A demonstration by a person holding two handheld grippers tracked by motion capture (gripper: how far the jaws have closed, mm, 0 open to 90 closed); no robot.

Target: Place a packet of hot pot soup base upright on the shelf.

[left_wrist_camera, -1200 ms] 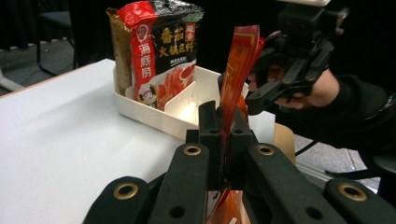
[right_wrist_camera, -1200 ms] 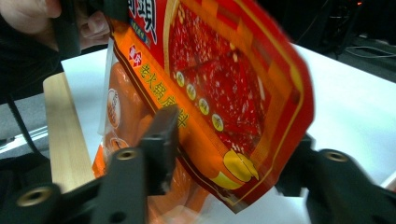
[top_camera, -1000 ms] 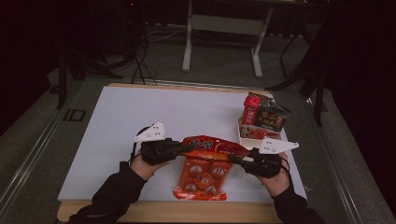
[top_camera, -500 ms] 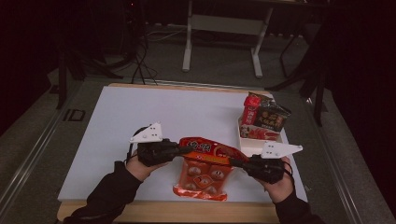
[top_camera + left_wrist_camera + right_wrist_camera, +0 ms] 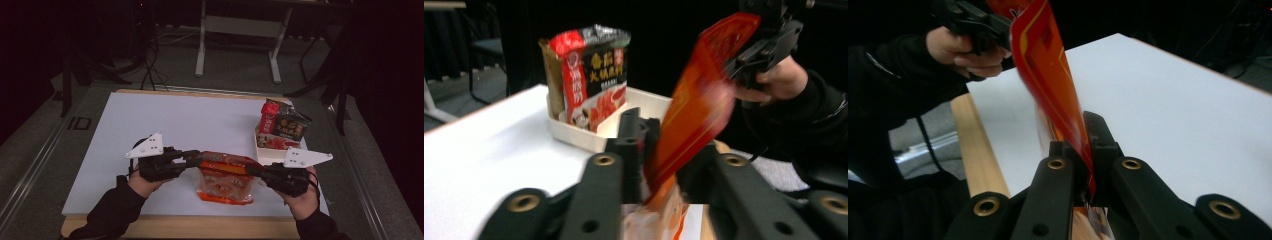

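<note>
Orange snack bag pinched at both top corners — left gripper, right gripper clenched.

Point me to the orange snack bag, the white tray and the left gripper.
orange snack bag (image 5: 225, 182), high view, its front face.
white tray (image 5: 270, 154), high view, its near wall.
left gripper (image 5: 192, 157), high view, its tips.

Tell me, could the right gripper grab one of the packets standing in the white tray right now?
Probably not yet. The right gripper is shut on the orange bag, which the left gripper also pinches. The white tray with its packets is close beyond it, nothing between, but it would need to let go first.
</note>
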